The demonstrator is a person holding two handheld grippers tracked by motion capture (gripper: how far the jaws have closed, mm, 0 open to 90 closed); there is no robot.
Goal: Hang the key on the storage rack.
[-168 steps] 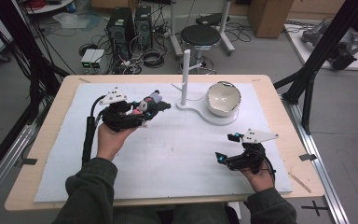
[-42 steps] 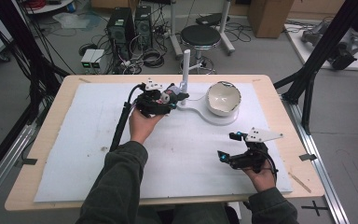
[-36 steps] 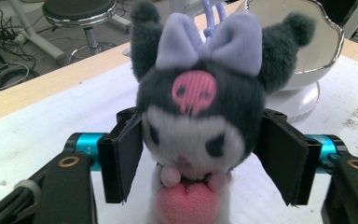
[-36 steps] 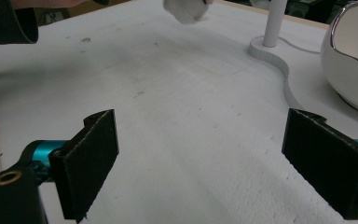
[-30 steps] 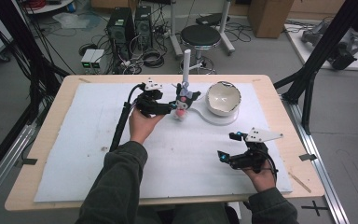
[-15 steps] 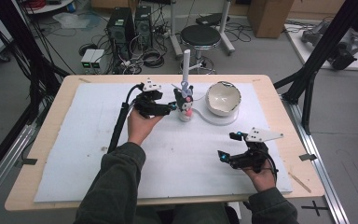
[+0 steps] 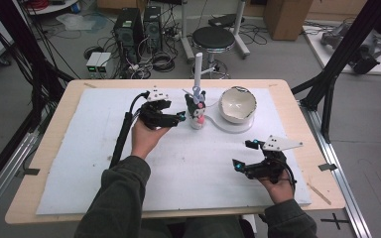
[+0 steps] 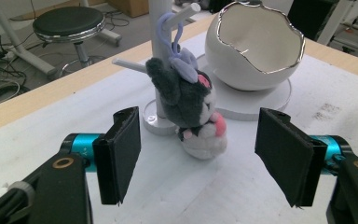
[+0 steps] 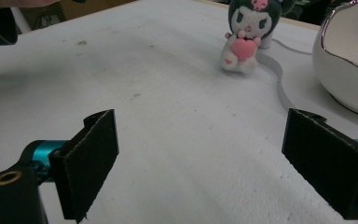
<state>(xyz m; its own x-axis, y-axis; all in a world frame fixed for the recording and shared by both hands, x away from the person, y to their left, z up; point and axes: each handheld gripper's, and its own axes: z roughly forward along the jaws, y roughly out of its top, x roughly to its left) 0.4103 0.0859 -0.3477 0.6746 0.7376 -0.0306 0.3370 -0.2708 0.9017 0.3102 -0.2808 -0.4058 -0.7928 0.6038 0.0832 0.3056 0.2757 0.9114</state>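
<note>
Since the earlier frame I have carried the plush toy [image 7: 197, 110] from the left of the white mat [image 7: 104, 163] to the stand [image 7: 199, 69], hooking its lilac loop [image 8: 174, 29] over a peg. My left gripper [image 7: 177, 118] has just been opening; its jaws now stand apart, clear of the toy. My right gripper [image 7: 243, 154] rests wide open, empty. The toy is light and soft; I'd pinch its squashy body.

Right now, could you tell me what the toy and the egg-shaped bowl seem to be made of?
Plush toy: soft fuzzy fabric, dark grey and white, matte, with a lilac loop that looks like plastic. Egg-shaped bowl: probably glazed ceramic, glossy white with highlights, and a jagged, shiny metallic-looking rim.
</note>
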